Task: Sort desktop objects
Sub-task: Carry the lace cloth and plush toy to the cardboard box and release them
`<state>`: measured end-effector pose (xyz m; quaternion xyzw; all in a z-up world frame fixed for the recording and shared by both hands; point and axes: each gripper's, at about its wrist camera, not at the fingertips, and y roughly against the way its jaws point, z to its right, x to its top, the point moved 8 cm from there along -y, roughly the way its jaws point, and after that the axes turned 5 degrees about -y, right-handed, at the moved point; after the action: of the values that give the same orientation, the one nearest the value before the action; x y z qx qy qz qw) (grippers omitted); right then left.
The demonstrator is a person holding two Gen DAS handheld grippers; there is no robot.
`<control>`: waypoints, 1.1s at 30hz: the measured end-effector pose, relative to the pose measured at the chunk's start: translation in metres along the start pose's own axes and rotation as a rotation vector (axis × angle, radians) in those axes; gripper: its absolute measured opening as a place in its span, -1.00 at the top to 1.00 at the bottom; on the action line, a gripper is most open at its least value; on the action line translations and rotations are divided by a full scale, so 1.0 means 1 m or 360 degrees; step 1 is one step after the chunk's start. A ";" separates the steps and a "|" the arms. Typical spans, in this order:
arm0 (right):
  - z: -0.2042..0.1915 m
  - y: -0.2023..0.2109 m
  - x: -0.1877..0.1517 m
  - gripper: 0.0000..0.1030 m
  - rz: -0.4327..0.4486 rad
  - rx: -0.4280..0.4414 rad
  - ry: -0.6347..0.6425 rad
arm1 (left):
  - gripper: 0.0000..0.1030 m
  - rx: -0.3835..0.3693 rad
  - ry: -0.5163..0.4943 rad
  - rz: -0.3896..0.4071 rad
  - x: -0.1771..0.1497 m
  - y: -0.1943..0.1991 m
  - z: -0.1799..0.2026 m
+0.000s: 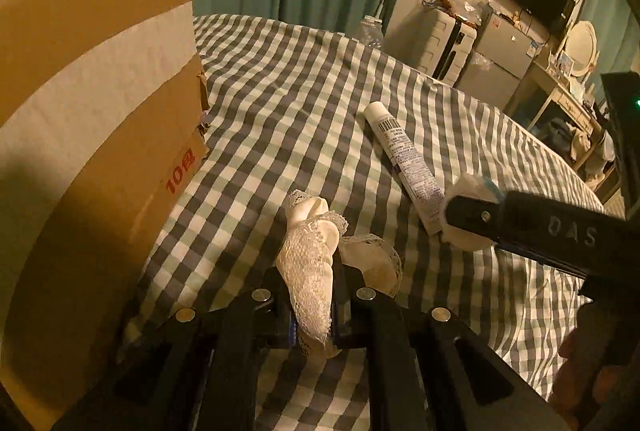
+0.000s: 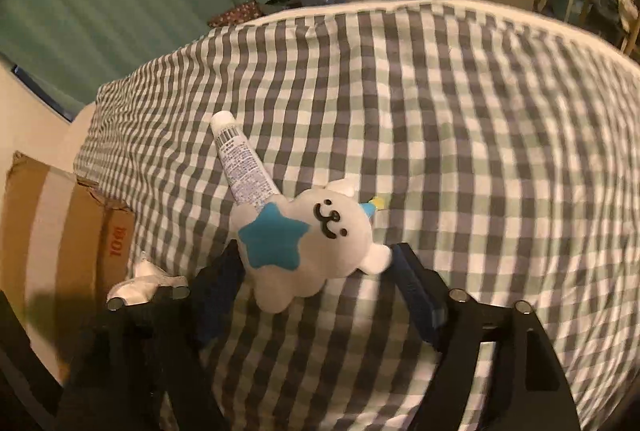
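Left gripper [image 1: 314,305]: the jaws are pressed nearly together, pinching a cream lace-trimmed cloth [image 1: 310,263]. The cloth is bunched between the pads; a netted lace section hangs down the front, and a knotted fold with scalloped edging rises above the fingertips. A further lobe of the same fabric lies on the checked bedsheet [image 1: 280,103] just right of the jaws.

Right gripper [image 2: 320,267]: the jaws stand wide apart, one finger on each side of a white cloud-shaped plush toy [image 2: 316,243]. The left finger sits at the toy's star side; whether it presses the plush cannot be told. The right finger stands just clear of the toy's small white foot. No grip is visible.

Plush toy: lies flat on the bedsheet, face up, with a blue star on its left half, a black stitched face and a small blue-and-yellow tip on its right side.

White tube [image 2: 240,159]: barcode and fine print visible, cap pointing away, lower end touching or tucked under the plush toy.

Cardboard box [image 1: 92,103]: stands at the left of the bedsheet, beside the held cloth.
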<state>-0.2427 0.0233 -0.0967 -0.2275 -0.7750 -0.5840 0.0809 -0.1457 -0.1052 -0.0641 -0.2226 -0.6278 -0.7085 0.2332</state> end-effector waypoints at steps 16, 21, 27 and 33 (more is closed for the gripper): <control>0.030 0.124 -0.050 -0.41 0.0062 0.0017 0.0025 | 0.80 -0.0068 -0.0040 0.0103 -0.003 0.081 0.028; 0.004 0.179 -0.055 -0.41 0.0144 0.0073 0.0072 | 0.80 -0.0076 -0.0021 0.0282 0.019 0.151 0.026; -0.085 0.232 -0.051 -0.41 0.0236 0.0216 0.0281 | 0.80 0.0130 0.0086 0.0546 0.053 0.245 -0.039; -0.199 0.221 -0.052 -0.42 0.0190 0.0401 0.0463 | 0.80 0.0380 0.0350 0.0493 0.036 0.251 -0.149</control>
<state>-0.1258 -0.1304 0.1356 -0.1744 -0.8072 -0.5034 0.2543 -0.0240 -0.2812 0.1384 -0.2086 -0.6362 -0.6050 0.4309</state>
